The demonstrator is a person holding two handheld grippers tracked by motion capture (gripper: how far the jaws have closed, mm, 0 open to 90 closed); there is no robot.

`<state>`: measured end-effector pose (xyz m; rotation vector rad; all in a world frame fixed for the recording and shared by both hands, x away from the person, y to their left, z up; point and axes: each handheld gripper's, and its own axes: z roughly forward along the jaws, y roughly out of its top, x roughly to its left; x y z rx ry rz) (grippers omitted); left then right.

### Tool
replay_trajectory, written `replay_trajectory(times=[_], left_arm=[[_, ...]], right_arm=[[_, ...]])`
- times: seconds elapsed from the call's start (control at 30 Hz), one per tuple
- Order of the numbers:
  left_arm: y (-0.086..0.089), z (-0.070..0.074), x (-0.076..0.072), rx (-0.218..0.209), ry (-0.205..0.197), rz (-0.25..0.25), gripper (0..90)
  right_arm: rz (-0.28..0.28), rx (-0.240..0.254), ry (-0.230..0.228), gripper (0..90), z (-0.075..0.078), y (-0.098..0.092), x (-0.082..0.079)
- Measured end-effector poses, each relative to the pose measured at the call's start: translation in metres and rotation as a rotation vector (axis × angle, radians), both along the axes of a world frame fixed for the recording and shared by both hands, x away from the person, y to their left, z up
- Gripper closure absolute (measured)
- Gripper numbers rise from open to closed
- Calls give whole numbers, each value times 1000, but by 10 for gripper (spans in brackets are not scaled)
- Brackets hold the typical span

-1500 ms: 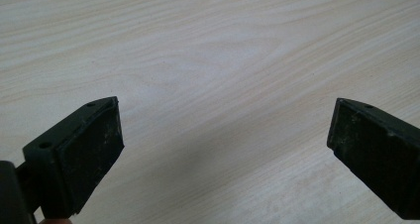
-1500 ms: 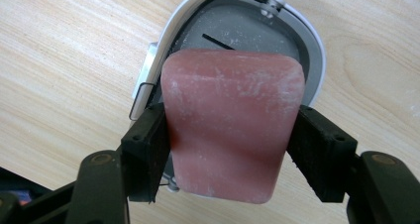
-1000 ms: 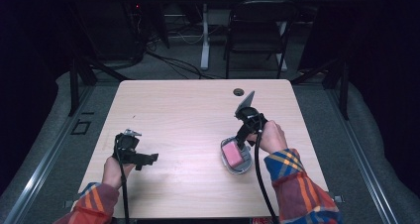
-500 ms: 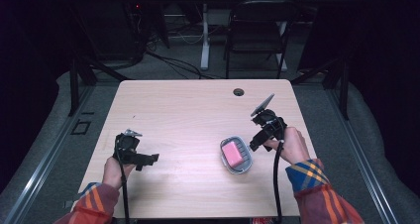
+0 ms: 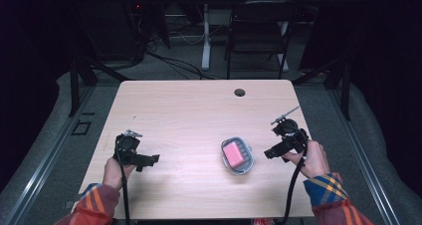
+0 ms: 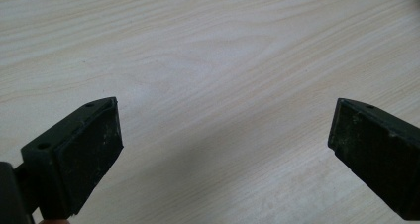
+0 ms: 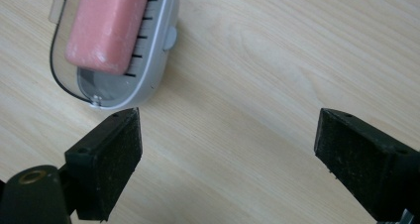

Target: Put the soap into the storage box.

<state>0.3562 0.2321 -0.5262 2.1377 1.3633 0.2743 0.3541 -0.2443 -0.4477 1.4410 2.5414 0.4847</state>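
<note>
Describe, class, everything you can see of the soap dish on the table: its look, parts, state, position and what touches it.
The soap dish is a small oval tray of pale grey, plastic-looking material with a clear inner rim, dark drain slots and small side tabs. It is open, with no lid on it, and lies flat on the wooden table, right of centre. A pink bar of soap rests inside it. The right gripper is beside it, open, not touching.
</note>
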Motion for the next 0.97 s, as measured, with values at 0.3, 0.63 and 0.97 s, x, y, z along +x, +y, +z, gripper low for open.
replay_trajectory(times=[0.3,0.63,0.97], left_arm=[[0,0,0,3,3,-2,3],[0,-2,1,5,10,2,3],[0,-4,3,-6,16,-15,2]], right_arm=[[-39,9,-40,61,-19,-30,-20],[-59,16,-55,49,-57,-53,-50],[-31,6,-12,62,-72,-53,-53]])
